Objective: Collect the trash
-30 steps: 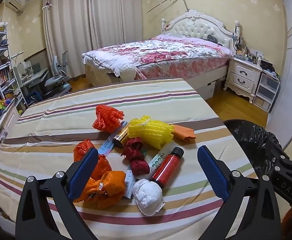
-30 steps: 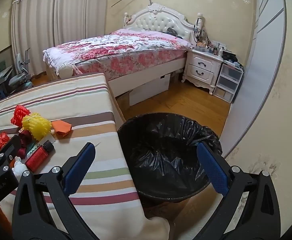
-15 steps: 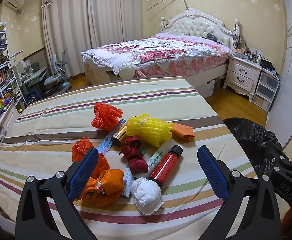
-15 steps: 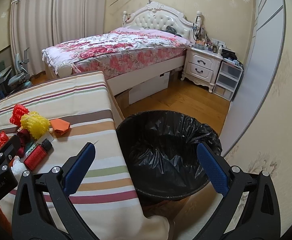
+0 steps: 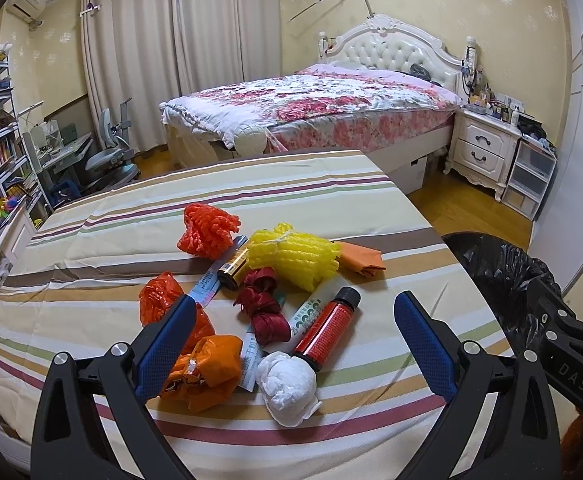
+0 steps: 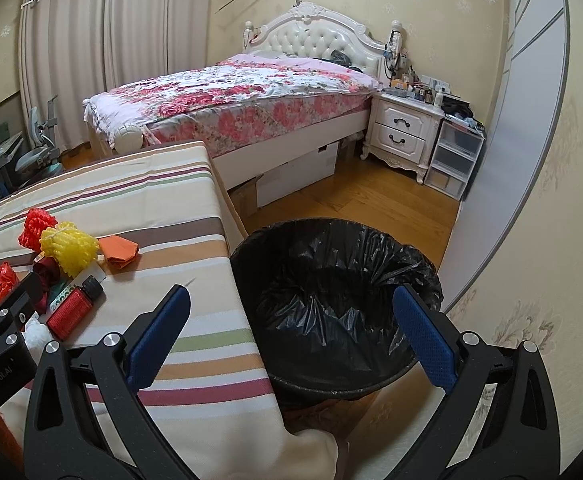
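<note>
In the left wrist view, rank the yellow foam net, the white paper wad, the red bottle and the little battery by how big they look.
Largest to smallest:
1. yellow foam net
2. white paper wad and red bottle, too alike to rank; the wad lies nearer the camera, which inflates it
3. battery, clearly smallest, though partly hidden

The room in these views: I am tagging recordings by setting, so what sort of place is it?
A home bedroom, most likely. A bed with a tufted white headboard stands by a nightstand, and a study desk sits near the curtains.
</note>
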`<state>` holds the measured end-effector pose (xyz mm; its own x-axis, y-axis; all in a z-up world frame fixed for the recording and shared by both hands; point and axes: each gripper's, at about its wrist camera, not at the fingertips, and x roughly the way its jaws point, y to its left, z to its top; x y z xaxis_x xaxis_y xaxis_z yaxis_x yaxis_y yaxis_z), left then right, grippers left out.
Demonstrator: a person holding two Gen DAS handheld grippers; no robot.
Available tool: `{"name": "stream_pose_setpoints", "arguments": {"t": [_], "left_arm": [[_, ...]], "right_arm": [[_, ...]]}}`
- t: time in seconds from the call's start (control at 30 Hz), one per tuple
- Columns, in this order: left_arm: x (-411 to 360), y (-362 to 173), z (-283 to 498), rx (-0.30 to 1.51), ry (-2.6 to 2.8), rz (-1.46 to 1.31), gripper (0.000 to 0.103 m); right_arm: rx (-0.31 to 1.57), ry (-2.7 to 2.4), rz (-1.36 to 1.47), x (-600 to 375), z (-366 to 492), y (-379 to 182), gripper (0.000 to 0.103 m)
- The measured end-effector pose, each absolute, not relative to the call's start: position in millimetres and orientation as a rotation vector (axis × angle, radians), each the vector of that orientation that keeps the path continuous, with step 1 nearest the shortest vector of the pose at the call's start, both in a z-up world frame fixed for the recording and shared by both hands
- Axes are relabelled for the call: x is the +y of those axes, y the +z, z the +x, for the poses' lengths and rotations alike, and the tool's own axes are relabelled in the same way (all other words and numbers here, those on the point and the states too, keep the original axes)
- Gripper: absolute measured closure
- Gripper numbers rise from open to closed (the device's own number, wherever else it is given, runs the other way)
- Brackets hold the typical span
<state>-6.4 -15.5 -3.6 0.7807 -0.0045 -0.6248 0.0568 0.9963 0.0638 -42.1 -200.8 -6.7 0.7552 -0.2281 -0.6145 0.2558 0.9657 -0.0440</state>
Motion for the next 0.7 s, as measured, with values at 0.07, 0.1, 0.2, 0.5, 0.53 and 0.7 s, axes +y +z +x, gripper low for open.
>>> {"name": "stream_pose_setpoints", "arguments": {"t": [0.07,0.1,0.2,0.5,0.53,0.7], "left_arm": [[-14.6,-2.8,-5.7,0.675,-0.032,0.08,0.007],[-15.7,-3.6,-6.3,0.676,-0.033,0.081,0.007],[-19.0,-6.7,-7.2,0.679,-0.036,0.084,0.007],[-20.1,-8.0,-7.5,0.685,-0.044,0.087,0.007],[-20.1,-7.9,-7.5,0.686,-0.045,0.087,0.007],[-21.1,-8.3,-8.0,0.686,-0.046,0.087,0.007]], "right_arm": [[0.665,-0.264,0.045,-200.8,-42.2,-6.9,0.004],[0.665,-0.264,0.046,-201.2,-42.5,-7.4,0.004],[0.666,-0.267,0.048,-202.5,-43.4,-9.3,0.004],[0.667,-0.268,0.05,-203.6,-43.6,-10.1,0.004],[0.666,-0.267,0.051,-204.0,-43.9,-10.5,0.004],[0.667,-0.267,0.051,-204.0,-43.8,-10.6,0.004]]}}
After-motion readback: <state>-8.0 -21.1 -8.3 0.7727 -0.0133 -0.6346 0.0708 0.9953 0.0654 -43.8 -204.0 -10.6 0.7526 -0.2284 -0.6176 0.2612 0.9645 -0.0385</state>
